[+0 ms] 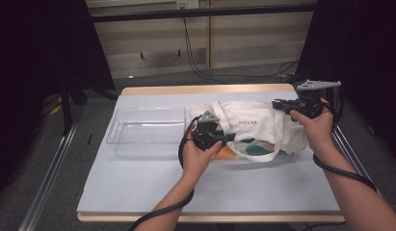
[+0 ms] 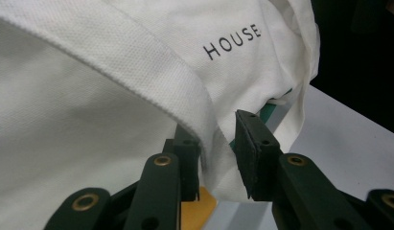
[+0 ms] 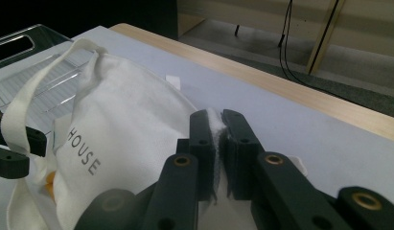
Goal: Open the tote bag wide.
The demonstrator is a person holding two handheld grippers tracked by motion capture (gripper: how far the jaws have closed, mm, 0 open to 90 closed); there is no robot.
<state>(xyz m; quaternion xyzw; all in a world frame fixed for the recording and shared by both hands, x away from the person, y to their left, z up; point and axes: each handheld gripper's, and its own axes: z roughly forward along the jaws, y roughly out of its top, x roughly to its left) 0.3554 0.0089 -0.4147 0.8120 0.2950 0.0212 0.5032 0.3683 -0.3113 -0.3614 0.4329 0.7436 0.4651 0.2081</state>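
White canvas tote bag (image 1: pixel 256 126) printed HOUSE lies between my two grippers. My right gripper (image 3: pixel 217 143) is clamped on a fold of its far edge. My left gripper (image 2: pixel 216 158) has its jaws apart, with the bag's hem and white strap (image 2: pixel 137 76) between them, not yet pinched. I judge the bag half secured; orange and teal contents remain inside. Left of my left gripper sits a clear plastic bin (image 1: pixel 145 127), with open table in front.

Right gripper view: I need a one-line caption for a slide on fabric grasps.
Right gripper shut on the edge of a white tote bag printed HOUSE, lying on the table.
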